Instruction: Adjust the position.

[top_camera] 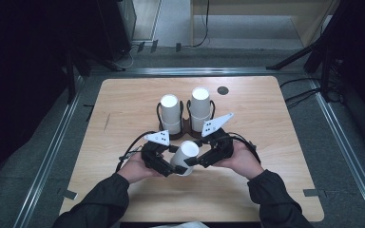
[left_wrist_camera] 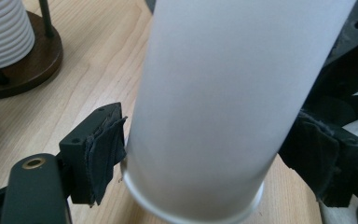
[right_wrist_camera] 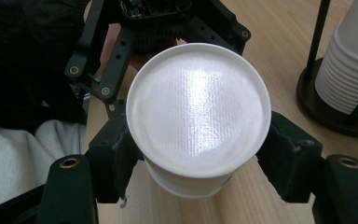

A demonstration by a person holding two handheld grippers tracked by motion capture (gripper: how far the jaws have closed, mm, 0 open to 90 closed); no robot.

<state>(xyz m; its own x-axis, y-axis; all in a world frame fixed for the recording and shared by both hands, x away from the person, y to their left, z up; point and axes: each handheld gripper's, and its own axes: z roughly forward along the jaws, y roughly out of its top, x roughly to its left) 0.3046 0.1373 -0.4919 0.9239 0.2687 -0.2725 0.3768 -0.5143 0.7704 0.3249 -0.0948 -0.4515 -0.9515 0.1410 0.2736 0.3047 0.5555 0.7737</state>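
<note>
Gripping white paper cup [top_camera: 186, 156] from both sides above bench [top_camera: 123, 190]: left gripper [top_camera: 169, 167] clamped near rim, right gripper [top_camera: 202, 160] clamped near base. Light, thin-walled, crushable; best held gently near stiffer rim or base.

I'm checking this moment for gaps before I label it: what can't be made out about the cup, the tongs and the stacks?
- Held cup: whether one cup or several nested; left gripper view crops its top, and its base fills the right gripper view.
- Left tongs: far pad contact, hidden behind the cup.
- Right tongs: pad faces, covered by the cup's base rim.
- Cup stacks: counts, too small in the high view.
- Holder base: mostly covered by stacks and tongs.
</note>
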